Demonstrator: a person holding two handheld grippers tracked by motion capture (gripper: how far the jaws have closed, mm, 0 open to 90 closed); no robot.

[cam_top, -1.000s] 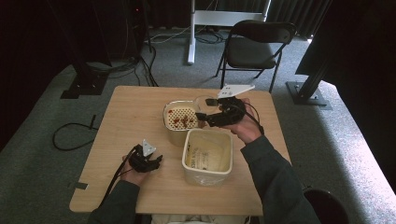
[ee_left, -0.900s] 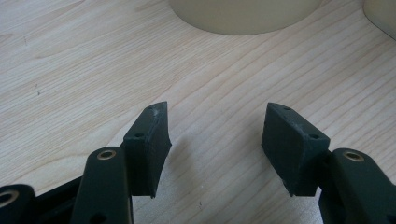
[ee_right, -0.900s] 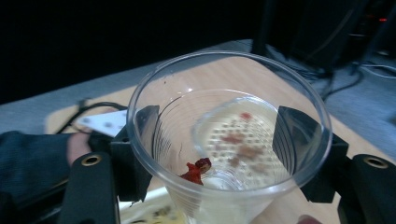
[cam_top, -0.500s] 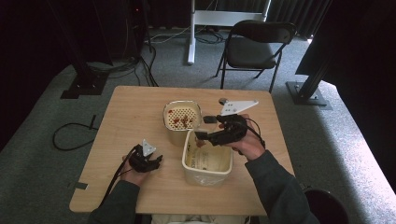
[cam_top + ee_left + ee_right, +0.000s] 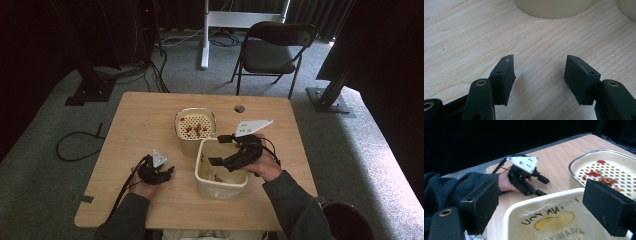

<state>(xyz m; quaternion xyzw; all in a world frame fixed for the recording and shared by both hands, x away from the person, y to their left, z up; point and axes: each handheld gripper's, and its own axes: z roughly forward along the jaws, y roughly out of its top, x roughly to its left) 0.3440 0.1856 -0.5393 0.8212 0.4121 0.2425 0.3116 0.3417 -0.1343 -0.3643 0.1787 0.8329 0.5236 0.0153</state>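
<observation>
My right gripper (image 5: 223, 150) hangs over the bin (image 5: 220, 187); the strainer (image 5: 195, 125) stands just behind it, my left gripper (image 5: 167, 172) to its left.

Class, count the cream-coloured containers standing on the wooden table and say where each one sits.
2. The strainer tub holding red scraps sits mid-table; the bag-lined bin stands just in front of it, nearer the person, under the right gripper.

both arms wear dark blue-grey sleeves (image 5: 292, 200). the left gripper (image 5: 537, 185) and right gripper (image 5: 219, 149) are black, each with a pale grey three-cornered plate (image 5: 523, 163) with small holes. thin black cables (image 5: 122, 187) trail off. brass rings sit in the jaw arms.
</observation>
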